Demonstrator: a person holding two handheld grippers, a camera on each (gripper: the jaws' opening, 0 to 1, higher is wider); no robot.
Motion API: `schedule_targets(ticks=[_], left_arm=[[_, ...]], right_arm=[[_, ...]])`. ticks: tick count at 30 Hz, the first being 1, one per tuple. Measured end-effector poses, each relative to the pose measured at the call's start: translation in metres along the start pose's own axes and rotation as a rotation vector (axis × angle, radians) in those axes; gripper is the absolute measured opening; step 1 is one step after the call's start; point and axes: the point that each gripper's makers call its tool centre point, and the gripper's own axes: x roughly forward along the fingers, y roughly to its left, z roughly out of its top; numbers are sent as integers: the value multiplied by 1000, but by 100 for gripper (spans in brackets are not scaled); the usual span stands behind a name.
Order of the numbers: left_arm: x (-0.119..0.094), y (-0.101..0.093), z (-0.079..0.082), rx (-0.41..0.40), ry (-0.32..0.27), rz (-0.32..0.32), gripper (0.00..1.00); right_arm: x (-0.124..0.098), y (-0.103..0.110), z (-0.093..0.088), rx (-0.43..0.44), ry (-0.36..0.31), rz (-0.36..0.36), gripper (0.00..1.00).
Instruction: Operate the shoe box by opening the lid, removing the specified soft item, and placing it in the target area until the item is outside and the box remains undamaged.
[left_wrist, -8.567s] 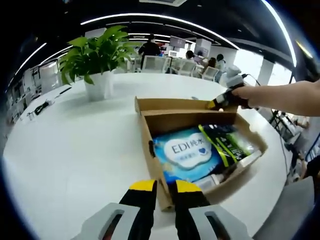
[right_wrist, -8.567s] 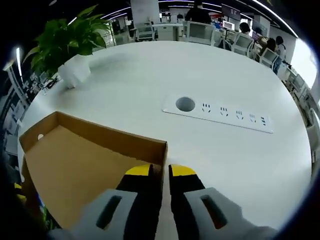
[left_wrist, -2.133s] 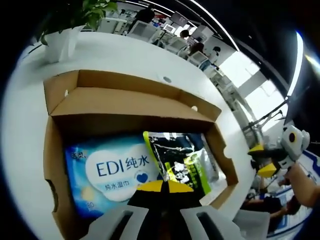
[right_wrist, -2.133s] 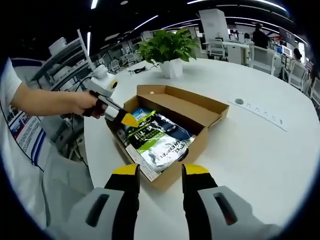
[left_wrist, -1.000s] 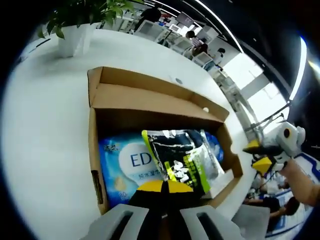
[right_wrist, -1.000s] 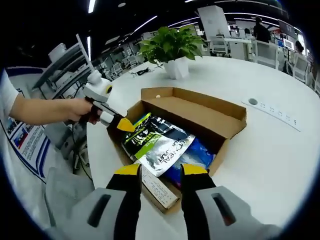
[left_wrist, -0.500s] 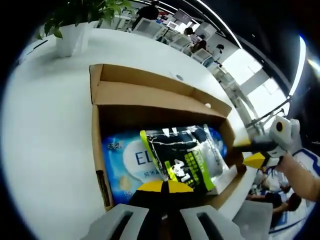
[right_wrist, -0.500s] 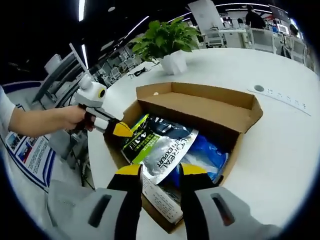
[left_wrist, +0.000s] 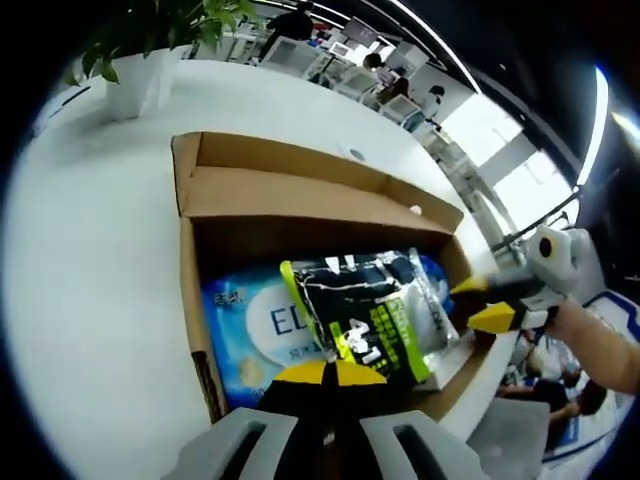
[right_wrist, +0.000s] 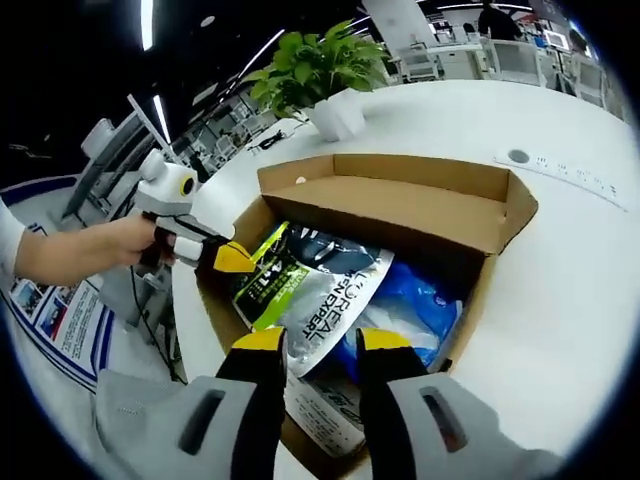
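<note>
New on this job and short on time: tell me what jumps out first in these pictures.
The open cardboard shoe box on the white table, lid folded back, draws the eye first. In it, the left gripper is shut on a corner of a black, green and silver pouch, which lies over a blue wipes pack. The right gripper hovers open at the box's near edge, and a potted plant stands beyond.

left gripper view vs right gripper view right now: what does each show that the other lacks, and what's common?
Left gripper view: the left gripper shut on the green-black pouch's edge, the blue wipes pack's printed front, and the right gripper open at the box's far end.
Right gripper view: a socket strip in the table, and a flat printed packet under the pouch.
Both: the open shoe box, lid folded back, and the potted plant.
</note>
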Motion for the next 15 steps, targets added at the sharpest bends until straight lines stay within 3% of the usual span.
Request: schedule_targets(ticks=[15], left_arm=[[2,3,1,7,-1,2,0]], right_arm=[[13,-4,0,50,5,-2,20]])
